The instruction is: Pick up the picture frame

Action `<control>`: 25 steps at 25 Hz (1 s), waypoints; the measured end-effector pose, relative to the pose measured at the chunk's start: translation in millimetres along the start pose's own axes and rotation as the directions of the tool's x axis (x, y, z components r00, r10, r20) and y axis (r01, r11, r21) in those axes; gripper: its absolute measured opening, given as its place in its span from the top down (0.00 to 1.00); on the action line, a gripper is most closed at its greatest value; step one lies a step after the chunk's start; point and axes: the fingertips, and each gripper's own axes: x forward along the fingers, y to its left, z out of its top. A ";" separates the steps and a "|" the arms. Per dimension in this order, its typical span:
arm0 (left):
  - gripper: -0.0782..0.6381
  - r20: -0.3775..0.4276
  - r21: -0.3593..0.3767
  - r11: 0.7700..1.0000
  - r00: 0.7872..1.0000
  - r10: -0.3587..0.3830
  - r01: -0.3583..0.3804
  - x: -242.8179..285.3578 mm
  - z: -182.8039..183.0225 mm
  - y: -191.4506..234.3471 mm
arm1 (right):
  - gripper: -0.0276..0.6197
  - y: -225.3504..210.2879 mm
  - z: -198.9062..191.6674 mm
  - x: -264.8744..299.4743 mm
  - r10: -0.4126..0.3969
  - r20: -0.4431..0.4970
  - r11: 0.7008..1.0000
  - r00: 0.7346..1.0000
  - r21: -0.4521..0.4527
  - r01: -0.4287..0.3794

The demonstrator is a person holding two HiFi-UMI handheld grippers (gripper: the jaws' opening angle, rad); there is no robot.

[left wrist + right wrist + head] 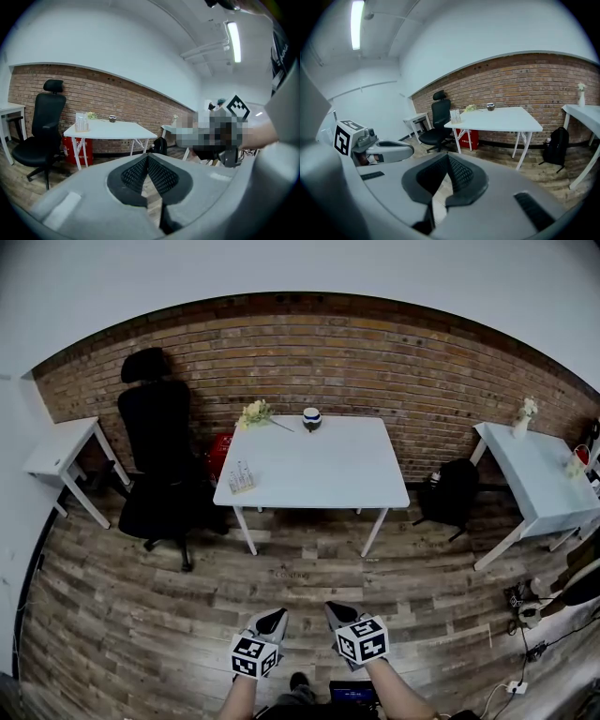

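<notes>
The picture frame [241, 476] stands near the front left corner of the white table [328, 465] against the brick wall. It also shows as a small upright frame [81, 122] in the left gripper view and on the table's near corner [455, 116] in the right gripper view. Both grippers hang side by side over the wooden floor, well short of the table. My left gripper [273, 620] is shut with nothing in it [148, 157]. The right gripper [336, 613] is shut and empty too [447, 157].
A black office chair [155, 456] stands left of the table, with a red object [219, 454] under the table's left end. Flowers [255, 412] and a small cup [312, 417] sit at the table's back edge. A black backpack [450, 491], another white table [539, 474] and floor cables [525, 606] lie to the right.
</notes>
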 end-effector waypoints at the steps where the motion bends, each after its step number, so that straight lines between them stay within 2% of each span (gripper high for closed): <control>1: 0.88 0.001 0.000 1.000 1.000 0.000 0.000 1.6 2.3 6.1 | 0.95 0.3 3.9 4.5 -0.003 0.002 1.000 1.000 0.000 0.003; 9: 0.88 0.001 -0.009 1.000 1.000 0.002 -0.002 13.9 13.0 33.9 | 0.95 -5.2 22.3 27.0 -0.007 0.005 1.000 1.000 0.005 0.007; 16: 0.88 -0.017 -0.023 0.999 1.000 0.022 -0.023 34.1 12.3 56.5 | 0.95 -15.4 30.3 60.4 0.029 -0.022 1.000 0.999 -0.005 -0.029; 25: 0.88 -0.028 -0.034 0.997 0.997 0.073 -0.074 91.9 38.7 99.5 | 0.95 -59.0 72.5 117.1 0.082 -0.033 0.996 0.996 -0.021 -0.083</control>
